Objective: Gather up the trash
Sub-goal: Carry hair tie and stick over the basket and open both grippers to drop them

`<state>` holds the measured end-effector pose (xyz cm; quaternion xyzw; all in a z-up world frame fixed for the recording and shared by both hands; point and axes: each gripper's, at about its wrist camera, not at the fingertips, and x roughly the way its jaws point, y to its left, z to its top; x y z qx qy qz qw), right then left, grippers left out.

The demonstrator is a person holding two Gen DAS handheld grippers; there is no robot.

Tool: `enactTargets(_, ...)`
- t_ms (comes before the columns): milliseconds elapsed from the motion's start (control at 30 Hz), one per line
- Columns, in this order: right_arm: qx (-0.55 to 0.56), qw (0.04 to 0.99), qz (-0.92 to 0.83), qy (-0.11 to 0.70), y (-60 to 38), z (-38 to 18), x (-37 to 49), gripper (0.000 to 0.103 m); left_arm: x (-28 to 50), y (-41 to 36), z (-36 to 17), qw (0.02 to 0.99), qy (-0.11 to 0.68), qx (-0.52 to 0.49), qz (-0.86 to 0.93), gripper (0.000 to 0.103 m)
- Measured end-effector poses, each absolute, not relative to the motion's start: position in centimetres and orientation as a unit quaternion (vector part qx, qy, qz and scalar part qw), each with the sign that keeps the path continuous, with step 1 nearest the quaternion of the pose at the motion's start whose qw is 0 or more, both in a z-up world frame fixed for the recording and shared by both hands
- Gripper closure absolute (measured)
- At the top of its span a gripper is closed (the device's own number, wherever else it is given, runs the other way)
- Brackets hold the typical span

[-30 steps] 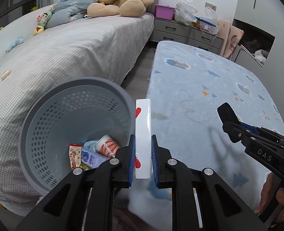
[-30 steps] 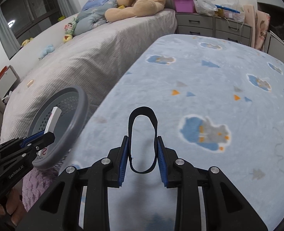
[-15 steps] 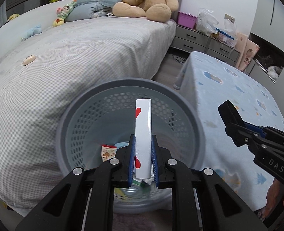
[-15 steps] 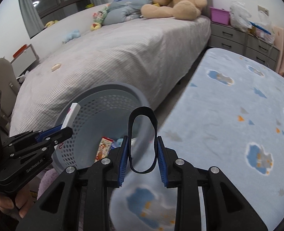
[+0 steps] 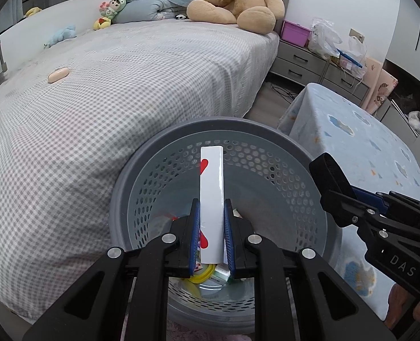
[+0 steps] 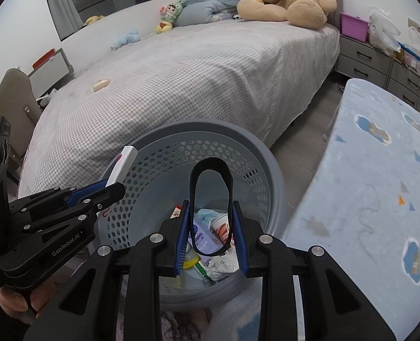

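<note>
Left gripper [image 5: 212, 224] clamps a white card pack [image 5: 211, 199]; right gripper [image 6: 211, 234] pinches a black band [image 6: 210, 207]. Both hang over the grey basket [image 6: 269, 164]. Step in hand: deposit; release is needed next. Only the right wrist view shows the litter inside clearly.

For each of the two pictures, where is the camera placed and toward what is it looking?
Left wrist: sits behind the left gripper, looks down into the grey basket; fingers clamp a white box; right gripper enters at right.
Right wrist: sits behind the right gripper, faces the same basket; holds a black band; left gripper and a hand at left.
Shared: basket, bed, teddy bear.
</note>
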<state>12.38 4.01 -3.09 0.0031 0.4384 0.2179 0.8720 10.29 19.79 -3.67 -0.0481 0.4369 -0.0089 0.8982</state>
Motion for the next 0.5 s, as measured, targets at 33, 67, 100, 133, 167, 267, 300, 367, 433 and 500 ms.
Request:
enactTargets(33, 0.002, 0.872, 0.218, 0.438, 4.18, -3.11, 12.49, 0.074, 10.41, 19.93, -3.68, 0.898, 0.437, -0.048, -0.006, 0.087)
enactTargets(67, 0.001, 0.872, 0.218, 0.438, 4.32, -3.13, 12.57, 0.073, 10.49, 20.03, -3.69, 0.898, 0.437, -0.048, -0.005, 0.087)
enactTargets(100, 0.001, 0.872, 0.218, 0.438, 4.4, -3.16, 12.65, 0.073, 10.54, 20.21, -3.65, 0.898, 0.437, -0.048, -0.002, 0.087)
enactTargets(133, 0.001, 0.872, 0.218, 0.437, 4.45, -3.18, 12.71, 0.069, 10.58, 20.3, -3.61, 0.899, 0.436, -0.047, 0.003, 0.087)
enactTargets(167, 0.003, 0.873, 0.218, 0.436, 4.46, -3.17, 12.7, 0.061, 10.58, 20.39, -3.62, 0.899, 0.436, -0.046, 0.005, 0.083)
enactTargets(267, 0.004, 0.875, 0.218, 0.432, 4.43, -3.13, 12.54, 0.047, 10.33, 20.51, -3.46, 0.9, 0.434, -0.042, 0.014, 0.066)
enactTargets(300, 0.002, 0.876, 0.218, 0.431, 4.47, -3.12, 12.46, 0.046, 10.18, 20.52, -3.44, 0.9, 0.433, -0.041, 0.015, 0.064)
enactTargets(367, -0.001, 0.876, 0.218, 0.431, 4.57, -3.12, 12.32, 0.044, 10.02, 20.54, -3.39, 0.9, 0.433, -0.041, 0.018, 0.055)
enactTargets(433, -0.001, 0.875, 0.219, 0.432, 4.56, -3.1, 12.28, 0.042, 9.86, 20.56, -3.33, 0.901, 0.431, -0.041, 0.021, 0.05)
enactTargets(500, 0.0, 0.875, 0.218, 0.432, 4.53, -3.13, 12.12, 0.04, 9.75, 20.62, -3.27, 0.901, 0.432, -0.041, 0.023, 0.048)
